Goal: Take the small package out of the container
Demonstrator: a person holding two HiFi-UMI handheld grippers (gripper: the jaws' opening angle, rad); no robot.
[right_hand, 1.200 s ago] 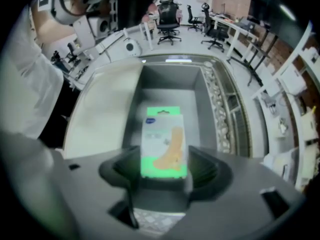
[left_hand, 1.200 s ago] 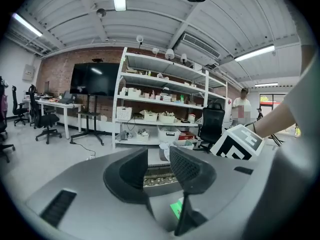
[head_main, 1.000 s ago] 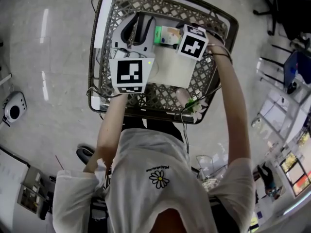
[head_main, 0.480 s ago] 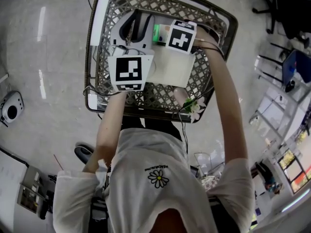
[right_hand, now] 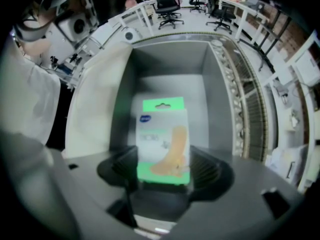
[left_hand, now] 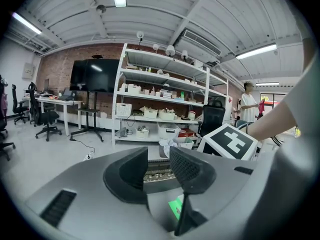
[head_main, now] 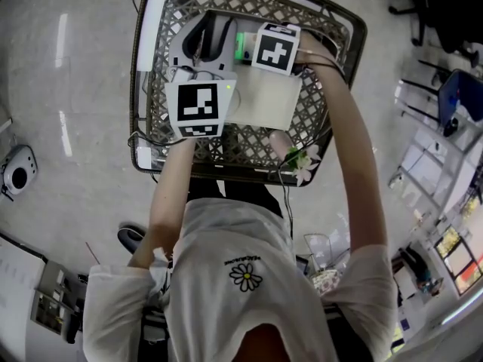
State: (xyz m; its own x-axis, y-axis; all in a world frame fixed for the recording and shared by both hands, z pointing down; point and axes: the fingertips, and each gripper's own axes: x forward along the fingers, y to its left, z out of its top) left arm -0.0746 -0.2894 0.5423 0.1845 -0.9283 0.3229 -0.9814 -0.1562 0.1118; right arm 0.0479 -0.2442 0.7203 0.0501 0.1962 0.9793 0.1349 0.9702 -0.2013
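Cardboard, flat and stiff, is what the small package appears to be: a thin green-and-white carton with a hang-tab top and a foot printed on its face. It stands upright between the jaws of the right gripper. The gripper's ribbed dark pads look pressed against the carton's two side edges, with its lower end seated down in the grip. Behind it is the container, a smooth grey box with plain walls, which sits inside a woven lattice basket. I judge the grasp made and the lift-out in hand. The next move calls for a straight rise clear of the grey walls without letting the slim carton twist. Alongside, the left gripper has its jaws a little apart on nothing and points out at the room.
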